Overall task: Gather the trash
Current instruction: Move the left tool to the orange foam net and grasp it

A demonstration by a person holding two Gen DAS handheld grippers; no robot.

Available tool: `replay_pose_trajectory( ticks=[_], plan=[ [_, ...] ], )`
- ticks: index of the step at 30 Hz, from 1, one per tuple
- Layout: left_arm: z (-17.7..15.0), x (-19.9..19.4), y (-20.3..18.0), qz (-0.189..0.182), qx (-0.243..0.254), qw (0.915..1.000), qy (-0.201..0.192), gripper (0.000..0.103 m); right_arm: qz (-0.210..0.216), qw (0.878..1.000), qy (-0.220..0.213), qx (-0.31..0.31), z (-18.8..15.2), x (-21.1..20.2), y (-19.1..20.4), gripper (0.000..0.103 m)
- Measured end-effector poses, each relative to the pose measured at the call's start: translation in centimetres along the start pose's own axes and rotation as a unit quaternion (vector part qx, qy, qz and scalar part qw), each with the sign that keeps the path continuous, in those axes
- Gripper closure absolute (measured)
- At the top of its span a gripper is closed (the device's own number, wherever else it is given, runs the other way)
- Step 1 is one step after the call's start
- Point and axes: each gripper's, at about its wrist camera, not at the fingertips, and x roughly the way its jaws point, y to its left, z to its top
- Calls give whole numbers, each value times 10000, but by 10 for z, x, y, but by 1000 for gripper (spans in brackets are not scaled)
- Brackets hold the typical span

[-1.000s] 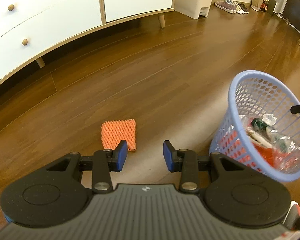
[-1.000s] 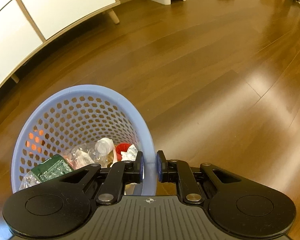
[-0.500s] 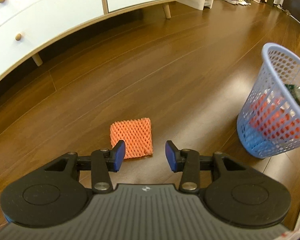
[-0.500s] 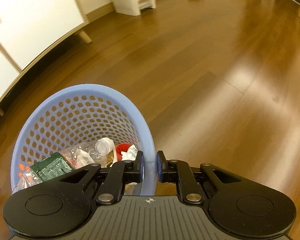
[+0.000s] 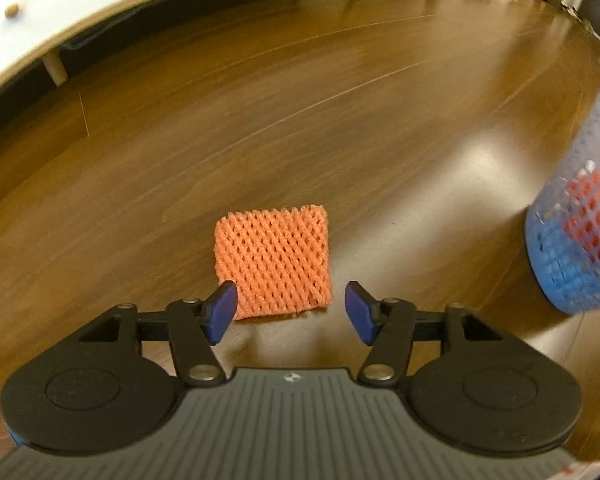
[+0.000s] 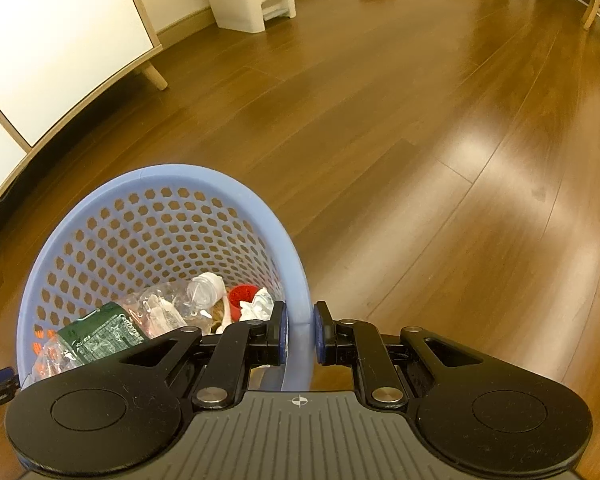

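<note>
Since a second ago the left gripper (image 5: pixel 290 312) has closed in on the orange foam net (image 5: pixel 274 260), jaws spread wide and empty, while the right gripper (image 6: pixel 299 334) stays pinched on the blue basket (image 6: pixel 296 280) rim. The thin net could slide on the glossy wood floor (image 5: pixel 300 120). Beyond stands a white cabinet (image 6: pixel 52 40).
</note>
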Motion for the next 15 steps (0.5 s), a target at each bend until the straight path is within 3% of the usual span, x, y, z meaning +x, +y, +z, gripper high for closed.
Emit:
replay_pose_trajectory(
  ticks=[13,15],
  plan=[
    [2,56,14,338,-341,9986,226,48,33,9998,164,52,1,7,-2,93],
    [1,56,13,337,-315,9988,189,55,23,9999,164,40,0,8,-1,93]
  ],
)
